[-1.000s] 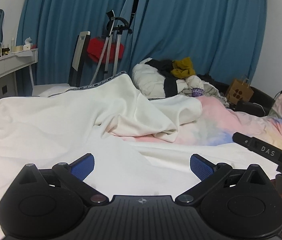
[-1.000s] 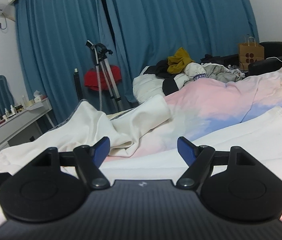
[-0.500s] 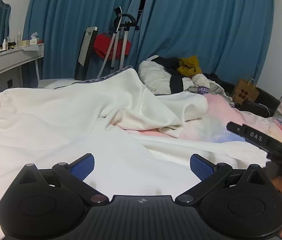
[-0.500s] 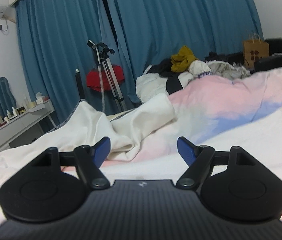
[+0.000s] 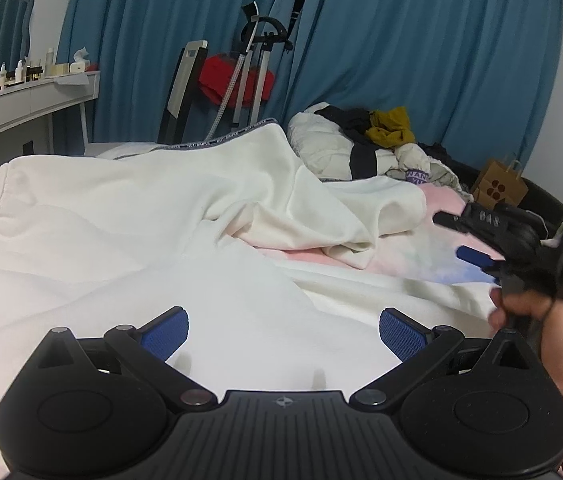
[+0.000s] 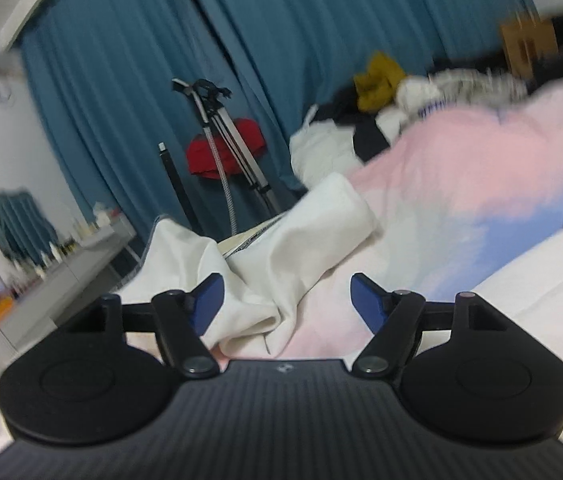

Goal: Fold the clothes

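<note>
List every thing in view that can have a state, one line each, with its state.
left gripper: open, empty, over the white garment.
right gripper: open, empty.
white garment: unfolded, spread over the bed, one part bunched up.
clothes pile: heaped, unfolded, at the far side of the bed.
blue curtains: drawn shut, save a narrow gap.
paper bag: upright.

The garment (image 5: 129, 216) lies on the bed (image 5: 409, 256), apparently before the clothes pile (image 5: 365, 144).
</note>
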{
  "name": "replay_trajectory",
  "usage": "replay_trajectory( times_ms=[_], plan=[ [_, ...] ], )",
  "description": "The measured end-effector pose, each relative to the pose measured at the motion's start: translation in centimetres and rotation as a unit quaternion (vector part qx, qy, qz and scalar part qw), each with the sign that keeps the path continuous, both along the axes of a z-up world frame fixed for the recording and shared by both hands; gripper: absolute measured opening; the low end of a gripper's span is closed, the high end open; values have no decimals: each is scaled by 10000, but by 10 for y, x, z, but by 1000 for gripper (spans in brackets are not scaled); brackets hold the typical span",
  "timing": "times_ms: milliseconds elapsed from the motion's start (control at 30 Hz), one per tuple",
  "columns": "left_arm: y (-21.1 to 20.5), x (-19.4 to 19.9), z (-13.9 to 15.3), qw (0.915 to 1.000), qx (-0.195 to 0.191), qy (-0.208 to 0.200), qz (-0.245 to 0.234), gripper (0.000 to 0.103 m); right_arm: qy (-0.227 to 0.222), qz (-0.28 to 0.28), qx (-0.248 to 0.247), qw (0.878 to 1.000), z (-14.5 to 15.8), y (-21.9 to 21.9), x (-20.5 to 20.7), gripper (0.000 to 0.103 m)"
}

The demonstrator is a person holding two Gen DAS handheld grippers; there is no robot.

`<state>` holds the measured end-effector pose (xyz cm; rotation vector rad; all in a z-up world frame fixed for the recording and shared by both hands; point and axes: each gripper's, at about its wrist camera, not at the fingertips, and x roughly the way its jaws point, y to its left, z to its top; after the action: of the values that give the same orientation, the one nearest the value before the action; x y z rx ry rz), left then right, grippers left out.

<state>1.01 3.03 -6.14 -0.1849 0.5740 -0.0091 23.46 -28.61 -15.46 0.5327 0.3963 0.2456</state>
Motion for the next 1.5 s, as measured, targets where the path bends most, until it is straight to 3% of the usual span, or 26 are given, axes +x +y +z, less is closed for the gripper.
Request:
replay_trajectory(
  times_ms=[200, 400, 467, 633, 800, 833, 900, 933, 1167, 1367, 1500],
  plan=[
    [-4, 7, -13, 9999, 41, 131, -97, 103, 481, 143, 1230, 9911, -25, -18, 62, 74],
    [-6, 24, -28, 9994, -15, 342, -46, 103, 888, 313, 1484, 9844, -47, -15, 109, 74],
    [-7, 32, -33, 9990, -117, 439, -20, 103, 981, 301, 1863, 9771, -61, -20, 122, 74],
    [-12, 45, -42, 9992, -59, 405, -32, 103, 861, 360, 2460, 9648, -77, -23, 154, 74],
    [-17, 59, -53, 9991, -66, 428, -6, 103, 712, 301, 2493, 9653, -80, -24, 173, 71],
    [-18, 61, -55, 9989, -66, 461, -8, 103, 703, 250, 2468, 9662, -81, -26, 174, 65],
    [-22, 65, -58, 9988, 9, 480, -12, 103, 682, 147, 2424, 9677, -82, -29, 175, 17],
    [-24, 66, -58, 9990, 54, 453, -12, 103, 648, 93, 2478, 9666, -82, -33, 172, 13],
    [-37, 58, -43, 9994, 222, 50, -253, 103, -32, -505, 2498, 9670, -43, -79, 135, 8],
    [-46, 51, -35, 9979, 190, -112, -602, 103, -902, -1631, 2197, 9576, 5, -183, 80, 7],
    [-47, 54, -35, 9981, 82, -45, -612, 103, -803, -2210, 2002, 9511, -5, -240, 55, 7]
  ],
)
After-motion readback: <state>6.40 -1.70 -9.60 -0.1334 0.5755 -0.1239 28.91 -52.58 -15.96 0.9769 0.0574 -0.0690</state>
